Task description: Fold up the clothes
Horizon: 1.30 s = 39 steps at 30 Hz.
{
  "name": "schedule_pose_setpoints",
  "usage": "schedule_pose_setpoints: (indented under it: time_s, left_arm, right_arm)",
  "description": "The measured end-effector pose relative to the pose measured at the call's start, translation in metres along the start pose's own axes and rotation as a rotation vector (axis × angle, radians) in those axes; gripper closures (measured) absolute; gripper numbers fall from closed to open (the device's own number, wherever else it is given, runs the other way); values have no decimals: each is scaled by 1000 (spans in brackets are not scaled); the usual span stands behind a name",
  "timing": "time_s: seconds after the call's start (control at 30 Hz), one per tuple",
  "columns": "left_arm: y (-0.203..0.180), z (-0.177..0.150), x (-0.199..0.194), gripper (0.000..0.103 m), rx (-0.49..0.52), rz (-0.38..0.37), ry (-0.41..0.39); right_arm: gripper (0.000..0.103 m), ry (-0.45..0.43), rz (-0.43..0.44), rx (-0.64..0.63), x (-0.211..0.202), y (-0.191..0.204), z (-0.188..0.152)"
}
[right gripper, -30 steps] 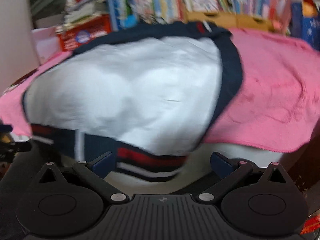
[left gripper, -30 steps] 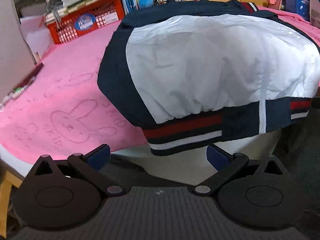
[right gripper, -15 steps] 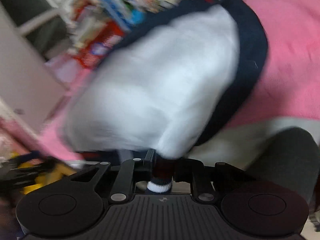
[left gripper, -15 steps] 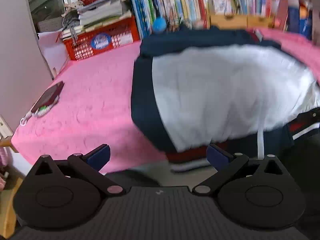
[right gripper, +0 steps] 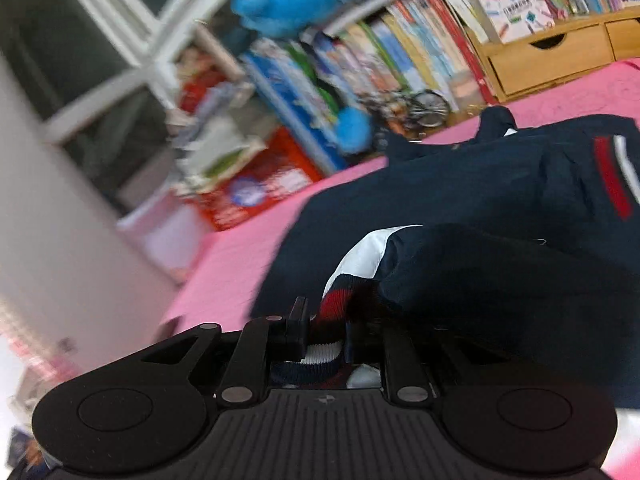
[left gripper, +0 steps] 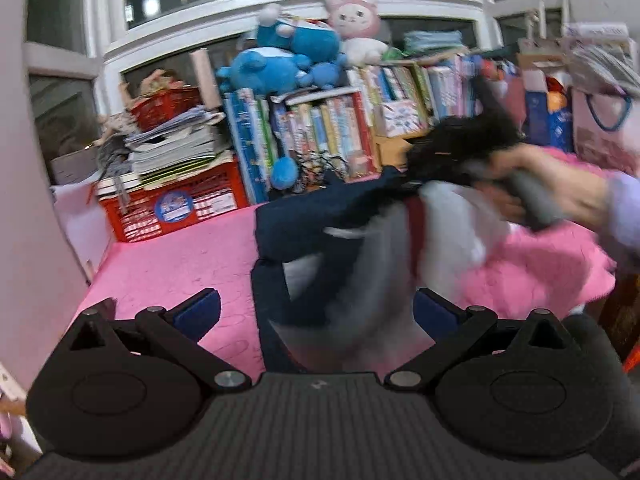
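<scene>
A navy and white jacket with a red, white and navy striped hem lies on the pink blanket. My right gripper is shut on that striped hem, and navy cloth bunches over its right side. In the left wrist view a hand holds this gripper above the jacket's far right part, with the hem end lifted and blurred. My left gripper is open over the near edge, its blue pads wide apart. The blurred jacket shows between them and neither pad presses on it.
A red crate with stacked books stands at the blanket's far left. Rows of books and plush toys line the back. A wooden drawer box sits far right, and a pale wall runs along the left.
My right gripper shut on the striped hem and swept it up and over the jacket toward the far side. My left gripper rose and stayed open.
</scene>
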<state>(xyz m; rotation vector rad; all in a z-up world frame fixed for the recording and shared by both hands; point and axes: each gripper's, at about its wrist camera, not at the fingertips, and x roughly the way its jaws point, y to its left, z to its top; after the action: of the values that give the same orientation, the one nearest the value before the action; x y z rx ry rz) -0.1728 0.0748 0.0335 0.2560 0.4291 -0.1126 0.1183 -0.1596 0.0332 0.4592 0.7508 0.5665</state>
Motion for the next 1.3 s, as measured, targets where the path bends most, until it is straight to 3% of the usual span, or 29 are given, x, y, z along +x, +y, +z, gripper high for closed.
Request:
schedule_pose_setpoints:
  time_s: [0.1, 0.17, 0.23, 0.27, 0.33, 0.4, 0.43, 0.53, 0.6, 0.7, 0.8, 0.83, 0.87, 0.93, 1.0, 1.1, 1.13, 1.17, 1.2, 1.23, 1.3]
  left_arm:
    - [-10, -6, 19, 0, 81, -11, 22]
    - [-10, -11, 36, 0, 139, 16, 29]
    - [-2, -8, 62, 0, 164, 82, 44]
    - [2, -7, 74, 0, 175, 114, 52]
    - [26, -1, 96, 0, 103, 94, 73]
    - [51, 1, 120, 0, -18, 11, 132]
    - [61, -1, 130, 0, -78, -19, 166]
    - [75, -11, 154, 0, -211, -84, 244]
    - [77, -18, 163, 0, -254, -109, 271]
    - [72, -24, 166, 0, -264, -88, 288]
    - [71, -22, 160, 0, -257, -61, 275]
    - [70, -19, 158, 0, -244, -45, 268]
    - [70, -14, 159, 0, -226, -33, 253]
    - [67, -3, 158, 0, -178, -37, 204]
    - [61, 8, 161, 0, -127, -47, 151]
    - [48, 12, 175, 0, -65, -37, 143]
    - [46, 10, 179, 0, -58, -32, 151]
    - [46, 8, 181, 0, -67, -36, 166]
    - [45, 5, 184, 0, -77, -41, 181]
    - [46, 3, 184, 0, -96, -50, 194]
    - [47, -1, 182, 0, -119, -56, 206]
  right_arm:
    - [73, 89, -101, -30, 45, -10, 6]
    - [51, 146, -91, -75, 48, -11, 8]
    - [17, 111, -10, -182, 24, -9, 6]
    - [13, 79, 11, -239, 8, -9, 7]
    - [8, 17, 40, -348, -25, -10, 8]
    - [0, -45, 11, -460, -47, -11, 11]
    - [0, -74, -41, -540, -52, -10, 11]
    - [0, -36, -231, -737, -25, -5, 14]
    - [0, 28, -204, -766, 0, -8, 13]
    - [1, 171, -154, -801, 50, -9, 8]
    - [39, 260, -149, -754, 74, -9, -11]
    - [55, 226, -150, -743, 68, -5, -15]
    - [62, 198, -160, -729, 58, -4, -16]
    - [76, 60, -183, -641, 19, -6, -6]
    - [76, -76, -205, -552, -21, -8, 4]
    - [74, -244, -394, -524, -72, -24, 18]
    - [69, -223, -446, -549, -75, -32, 17]
    - [66, -195, -442, -564, -79, -37, 13]
    - [54, -168, -437, -579, -82, -41, 9]
    - [39, -140, -384, -616, -77, -39, 2]
    - [24, -84, -277, -689, -68, -34, -12]
